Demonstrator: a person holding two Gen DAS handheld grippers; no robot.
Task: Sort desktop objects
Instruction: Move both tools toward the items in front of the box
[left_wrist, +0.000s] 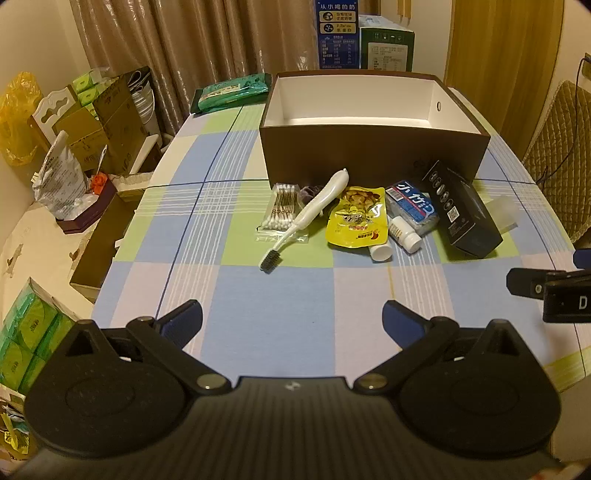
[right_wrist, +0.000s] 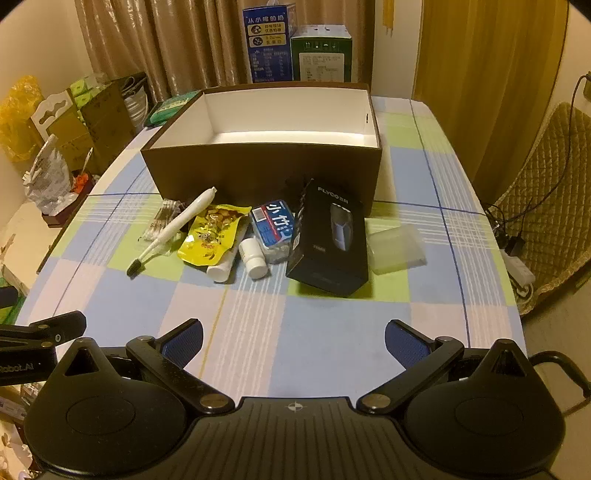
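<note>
From the left wrist view, the open brown box (left_wrist: 373, 147) stands at twelve o'clock on the checked worktop (left_wrist: 258, 332), its white inside bare as far as the near wall lets one see, which suggests it is the bin the sorting is meant to fill. The clutter lies in a row just in front of it: a bag of cotton swabs (left_wrist: 281, 212) with a white toothbrush (left_wrist: 310, 212) lying across it, a yellow snack pouch (left_wrist: 357, 218), a small white bottle (left_wrist: 404, 232), a blue-labelled pack (left_wrist: 412, 206) and a black carton (left_wrist: 461, 210) at one o'clock. The left gripper (left_wrist: 291, 321) hangs over bare cloth well short of them, fingers spread wide and holding nothing. From the right wrist view, the same row sits at twelve o'clock, the black carton leaning against the box and a clear plastic case (right_wrist: 395, 249) just beside it at one o'clock. The right gripper (right_wrist: 293, 339) also has its fingers wide apart and empty, touching nothing, probably poised to begin.
</note>
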